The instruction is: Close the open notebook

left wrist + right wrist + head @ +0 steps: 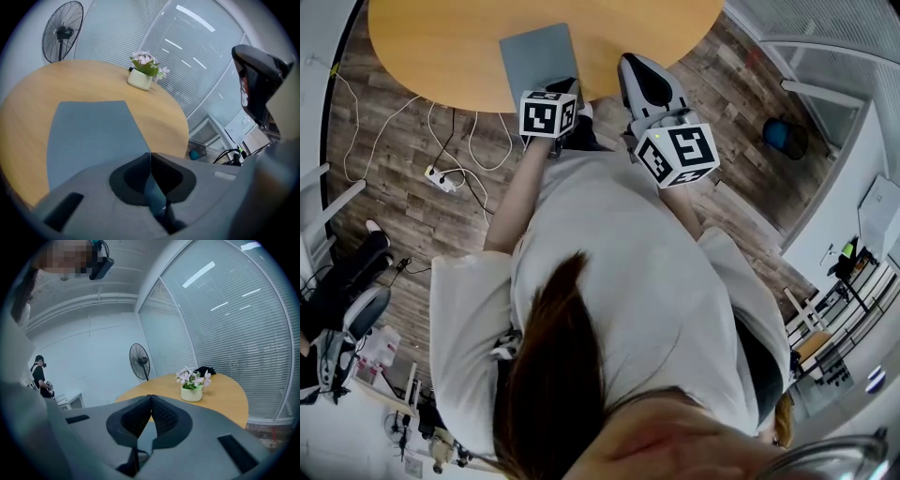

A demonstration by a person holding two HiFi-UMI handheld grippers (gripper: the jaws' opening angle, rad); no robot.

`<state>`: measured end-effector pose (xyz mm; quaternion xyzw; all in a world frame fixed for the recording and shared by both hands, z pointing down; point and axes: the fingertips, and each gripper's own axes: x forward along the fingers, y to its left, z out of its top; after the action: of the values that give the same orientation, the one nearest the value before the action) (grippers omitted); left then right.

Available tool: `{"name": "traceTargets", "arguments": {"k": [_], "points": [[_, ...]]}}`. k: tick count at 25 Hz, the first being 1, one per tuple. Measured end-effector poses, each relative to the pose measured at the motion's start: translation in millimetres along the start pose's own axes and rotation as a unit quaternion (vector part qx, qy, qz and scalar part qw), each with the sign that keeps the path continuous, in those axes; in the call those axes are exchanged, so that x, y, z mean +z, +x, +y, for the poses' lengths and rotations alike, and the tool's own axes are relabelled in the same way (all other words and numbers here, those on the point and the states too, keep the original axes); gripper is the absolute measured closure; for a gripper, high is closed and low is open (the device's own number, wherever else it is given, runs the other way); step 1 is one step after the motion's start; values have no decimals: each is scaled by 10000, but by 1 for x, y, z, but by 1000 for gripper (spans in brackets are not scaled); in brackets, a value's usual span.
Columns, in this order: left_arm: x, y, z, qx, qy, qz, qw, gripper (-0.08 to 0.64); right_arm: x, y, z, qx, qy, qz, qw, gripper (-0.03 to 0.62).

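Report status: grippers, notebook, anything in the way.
Left gripper, right gripper: jaws shut, empty. Notebook closed, flat on table. Flower pot far side, not in the way.

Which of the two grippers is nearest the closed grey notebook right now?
The left gripper: its shut tips sit at the near edge of the flat grey notebook; the right gripper hangs off to its side.

The person wears a white short-sleeved T-shirt, its sleeves wide and loose. The left gripper and the right gripper are smooth pale grey shells with dark rectangular slots; their inner pads are black, plain on the left and ribbed on the right. Each bears a white cube printed with black square markers
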<state>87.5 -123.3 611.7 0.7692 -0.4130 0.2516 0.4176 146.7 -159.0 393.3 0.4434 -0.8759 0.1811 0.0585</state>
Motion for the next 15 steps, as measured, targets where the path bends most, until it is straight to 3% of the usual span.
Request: {"name": "traceTargets", "arguments": {"k": [7, 15], "points": [[-1, -1, 1, 194, 66, -40, 9998, 543, 1, 0, 5, 31, -37, 2, 10000, 589], [23, -21, -2, 264, 221, -576, 9977, 544, 3, -1, 10, 70, -111, -22, 9999, 589]]}}
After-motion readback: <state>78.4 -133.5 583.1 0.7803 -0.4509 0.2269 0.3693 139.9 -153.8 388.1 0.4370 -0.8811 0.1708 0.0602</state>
